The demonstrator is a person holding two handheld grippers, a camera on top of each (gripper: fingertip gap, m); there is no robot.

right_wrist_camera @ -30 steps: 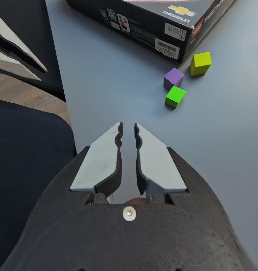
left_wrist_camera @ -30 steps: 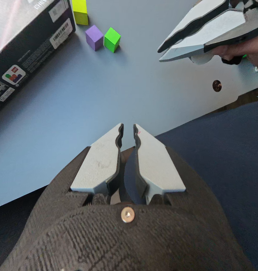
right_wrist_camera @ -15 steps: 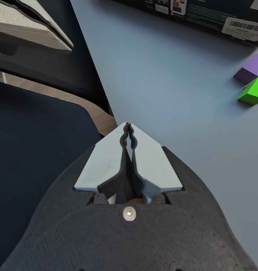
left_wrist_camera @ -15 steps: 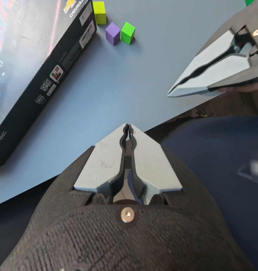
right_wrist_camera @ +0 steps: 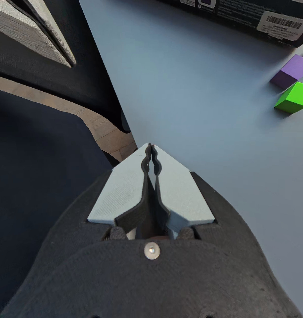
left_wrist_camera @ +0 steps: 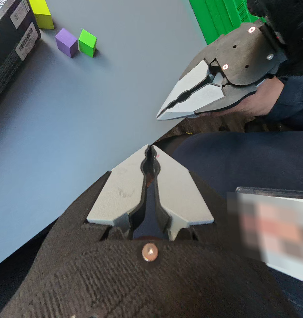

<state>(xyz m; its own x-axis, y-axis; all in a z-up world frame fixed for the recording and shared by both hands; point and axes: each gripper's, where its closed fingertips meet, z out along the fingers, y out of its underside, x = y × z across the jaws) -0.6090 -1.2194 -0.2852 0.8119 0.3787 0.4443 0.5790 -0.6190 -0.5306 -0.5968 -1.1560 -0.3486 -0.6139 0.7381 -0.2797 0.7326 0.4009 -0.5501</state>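
Both grippers are closed now, and that is the change: a second ago each pair of jaws stood a little apart, and since then they have come together on nothing. The left gripper has its tips meeting right over the near edge of the grey-blue table, holding nothing. The right gripper shows the same, tips touching, nothing between the pads, poised above the table's edge; in the left wrist view it hangs over the same edge farther along, cradled in a hand.

The views have swung too. The left wrist view now takes in a bright green ribbed part at the top, behind the right gripper, which a second ago did not show. The right wrist view has turned so that the cubes sit at its right border.

Neither gripper is near the cubes. The green cube and the purple cube stand just beside each other, well apart from both sets of jaws, with the yellow-green cube farther back beside the black box. In the right wrist view the green cube and purple cube show again, the black box behind them.

As for containers: the black box is the only one in sight, a printed carton lying flat and closed, its contents hidden. All three cubes stand outside it on the bare table.
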